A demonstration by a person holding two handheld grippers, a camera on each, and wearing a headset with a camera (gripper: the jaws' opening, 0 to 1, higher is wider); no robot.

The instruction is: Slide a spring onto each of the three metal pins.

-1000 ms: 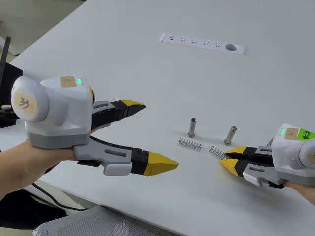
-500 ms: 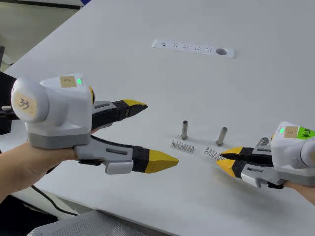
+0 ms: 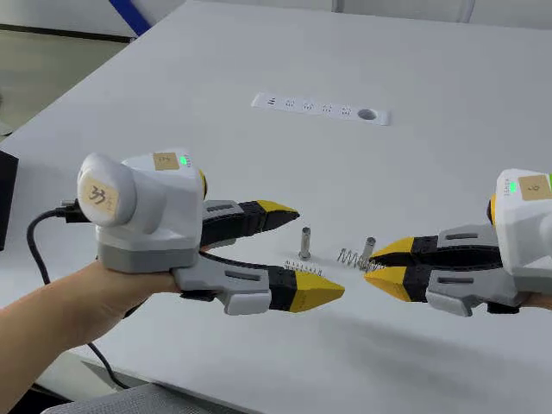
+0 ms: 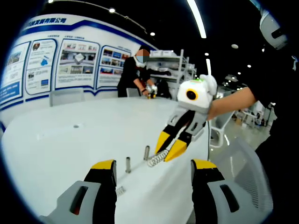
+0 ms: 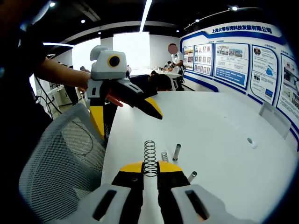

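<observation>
Two short metal pins stand upright on the white table (image 3: 216, 69), one (image 3: 305, 242) left of the other (image 3: 369, 250). My right gripper (image 3: 369, 266) is shut on one end of a coil spring (image 3: 352, 258), which sticks out leftward beside the right pin. From the right gripper view the spring (image 5: 149, 158) rises from between my nearly closed jaws. A second spring (image 3: 302, 270) lies flat on the table in front of the left pin. My left gripper (image 3: 321, 253) is open and holds nothing, its lower jaw just in front of the lying spring.
A white power strip (image 3: 319, 108) lies far back on the table. The table's near edge runs just under both grippers. A grey mesh chair (image 5: 60, 158) stands off the table's edge. People stand in the background (image 4: 135, 74).
My right gripper has risen and moved left, lifting the spring off the table to beside the right pin. My left gripper has shifted right toward the pins, still open.
</observation>
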